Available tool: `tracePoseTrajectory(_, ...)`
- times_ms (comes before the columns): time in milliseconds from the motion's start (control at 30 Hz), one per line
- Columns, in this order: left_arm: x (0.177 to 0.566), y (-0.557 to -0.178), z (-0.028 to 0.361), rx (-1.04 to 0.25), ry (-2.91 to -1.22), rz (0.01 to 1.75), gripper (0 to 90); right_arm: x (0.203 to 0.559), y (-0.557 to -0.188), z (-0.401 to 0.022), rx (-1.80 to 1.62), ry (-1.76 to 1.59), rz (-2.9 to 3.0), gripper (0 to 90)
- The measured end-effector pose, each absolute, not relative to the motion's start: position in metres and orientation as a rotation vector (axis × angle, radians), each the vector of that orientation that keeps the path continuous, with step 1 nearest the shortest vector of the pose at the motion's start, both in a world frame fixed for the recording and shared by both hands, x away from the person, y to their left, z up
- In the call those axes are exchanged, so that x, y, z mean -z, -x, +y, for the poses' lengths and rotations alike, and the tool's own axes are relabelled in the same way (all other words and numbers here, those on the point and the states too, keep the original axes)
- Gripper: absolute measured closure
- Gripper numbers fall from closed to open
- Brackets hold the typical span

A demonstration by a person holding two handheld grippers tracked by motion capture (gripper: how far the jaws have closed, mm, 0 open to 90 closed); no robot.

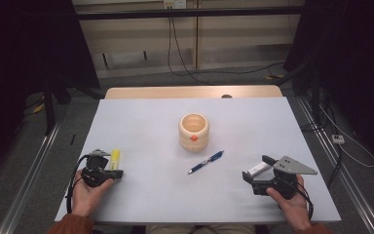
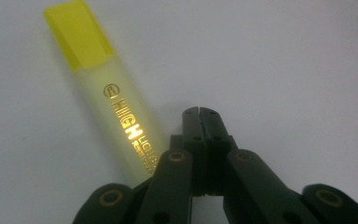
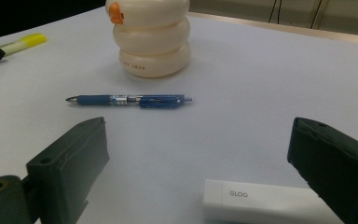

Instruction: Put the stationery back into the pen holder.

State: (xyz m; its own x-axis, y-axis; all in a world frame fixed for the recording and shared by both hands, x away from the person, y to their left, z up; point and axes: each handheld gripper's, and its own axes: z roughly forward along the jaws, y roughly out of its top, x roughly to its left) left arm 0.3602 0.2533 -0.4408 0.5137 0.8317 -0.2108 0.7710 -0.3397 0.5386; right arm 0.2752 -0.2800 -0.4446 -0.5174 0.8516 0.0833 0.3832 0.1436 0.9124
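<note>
Left claw: the left claw (image 1: pixel 118 174) sits at the near left corner of the table (image 1: pixel 141 122), its jaws pressed together on nothing, as the left gripper view shows.
Highlighter: the yellow highlighter (image 2: pixel 105 88) lies flat just beside that claw, apart from the jaws, with its capped end pointing to the far edge and its long axis running near to far, slightly slanted.
Right claw: the right claw (image 3: pixel 200 172) stands wide open at the near right, with the white glue stick (image 3: pixel 256 200) lying between its jaws, seemingly untouched by them.
Step in hand: an approach, judging by the poses; nothing is lifted yet.
Next move: the left jaws must part and straddle the highlighter's barrel across its width.
Pen: the blue pen (image 1: pixel 206 162) lies mid-table on a diagonal.
Cup: the cream cup (image 1: pixel 194 131) stands beyond, likely the destination.
</note>
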Motion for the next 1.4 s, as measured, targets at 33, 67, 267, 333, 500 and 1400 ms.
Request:
tracePoseTrajectory(33,0.441,-0.360,0.255,-0.134,-2.166,1.308,90.0,0.445,-0.275,-0.280,-1.351,-1.179,1.967,4.7)
tracePoseTrajectory(67,0.441,-0.359,0.257,-0.143,-2.158,1.313,90.0,0.445,-0.275,-0.280,-1.352,-1.179,1.967,4.7)
tracePoseTrajectory(267,0.438,-0.356,0.267,-0.187,-2.160,1.319,90.0,0.445,-0.276,-0.279,-1.351,-1.179,1.968,4.7)
tracePoseTrajectory(333,0.438,-0.356,0.270,-0.186,-2.156,1.330,90.0,0.445,-0.276,-0.279,-1.351,-1.177,1.969,4.7)
tracePoseTrajectory(500,0.437,-0.357,0.276,-0.228,-2.170,1.347,90.0,0.445,-0.276,-0.279,-1.351,-1.174,1.971,4.7)
tracePoseTrajectory(1400,0.423,-0.354,0.284,-0.264,-2.073,1.255,85.3,0.446,-0.277,-0.278,-1.352,-1.173,1.975,4.6)
